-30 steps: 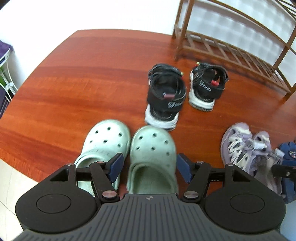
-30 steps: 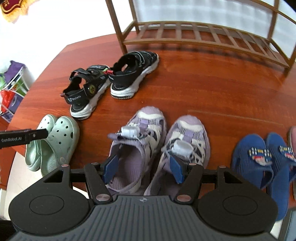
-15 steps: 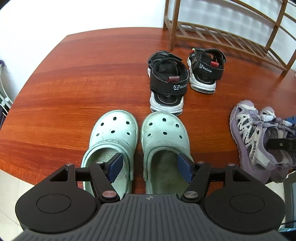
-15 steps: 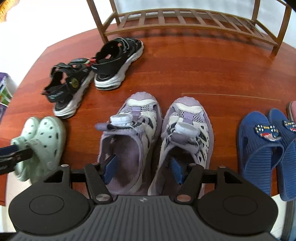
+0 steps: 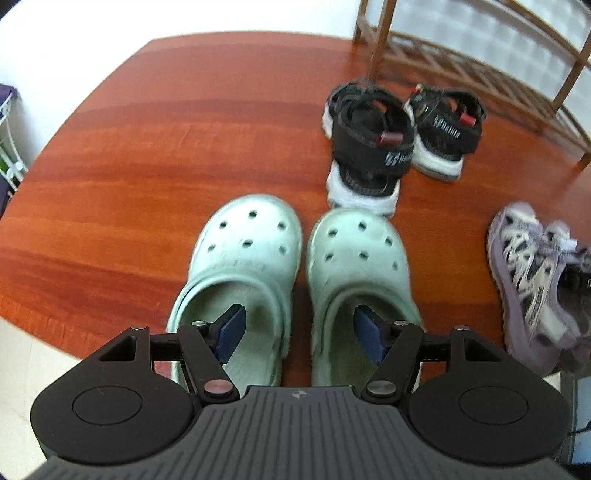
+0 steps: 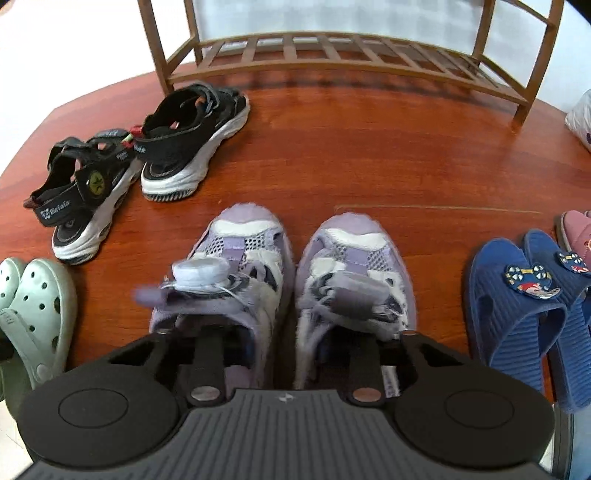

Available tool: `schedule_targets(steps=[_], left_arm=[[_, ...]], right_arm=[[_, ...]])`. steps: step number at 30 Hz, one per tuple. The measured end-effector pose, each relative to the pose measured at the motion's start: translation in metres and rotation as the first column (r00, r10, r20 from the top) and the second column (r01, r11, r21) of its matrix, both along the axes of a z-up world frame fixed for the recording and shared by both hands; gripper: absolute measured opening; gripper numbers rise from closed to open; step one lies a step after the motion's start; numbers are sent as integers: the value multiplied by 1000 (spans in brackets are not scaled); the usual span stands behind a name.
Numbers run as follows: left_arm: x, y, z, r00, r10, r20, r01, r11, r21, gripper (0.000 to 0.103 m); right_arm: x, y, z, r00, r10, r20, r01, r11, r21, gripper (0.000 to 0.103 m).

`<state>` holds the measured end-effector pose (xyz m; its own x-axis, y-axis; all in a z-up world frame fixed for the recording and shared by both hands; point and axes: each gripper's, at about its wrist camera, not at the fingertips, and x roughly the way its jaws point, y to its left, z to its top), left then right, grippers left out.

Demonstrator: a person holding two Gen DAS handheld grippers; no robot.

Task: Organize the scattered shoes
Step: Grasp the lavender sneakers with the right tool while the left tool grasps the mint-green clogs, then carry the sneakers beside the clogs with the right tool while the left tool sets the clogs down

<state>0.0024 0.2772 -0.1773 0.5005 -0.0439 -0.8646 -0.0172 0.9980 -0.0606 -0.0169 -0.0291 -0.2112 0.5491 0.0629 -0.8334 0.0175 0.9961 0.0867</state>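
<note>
Left tool (image 5: 297, 334) spread, straddling green clogs (image 5: 295, 280).

Red-brown wooden floor (image 5: 147, 155), white wall (image 5: 92, 22) behind.

Up top in the right wrist view, a slatted wooden rack (image 6: 343, 51) stands on the reddish-brown wood-grain surface (image 6: 369, 155), its legs planted at the far edge. Bright white wall (image 6: 74, 44) fills the upper left, glare washing it out. A thin pale scratch (image 6: 461, 209) runs across the boards at right of centre. Over in the left wrist view, the same rack (image 5: 480, 70) sits blurred in the upper right, and pale tiled floor (image 5: 33, 369) shows at lower left, below the wood's edge. A white wire stand (image 5: 9, 147) peeks in at the far left edge.
</note>
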Motion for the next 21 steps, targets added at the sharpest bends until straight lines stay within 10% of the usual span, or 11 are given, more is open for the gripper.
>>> schedule_targets(steps=[6, 21], left_arm=[[4, -10, -6, 1000, 15, 13, -15, 1000, 25, 19], [-4, -73, 5, 997, 44, 56, -47, 998, 38, 17]], right_arm=[[1, -8, 3, 1000, 18, 4, -18, 1000, 9, 17], [25, -92, 70, 996, 13, 90, -15, 1000, 24, 16]])
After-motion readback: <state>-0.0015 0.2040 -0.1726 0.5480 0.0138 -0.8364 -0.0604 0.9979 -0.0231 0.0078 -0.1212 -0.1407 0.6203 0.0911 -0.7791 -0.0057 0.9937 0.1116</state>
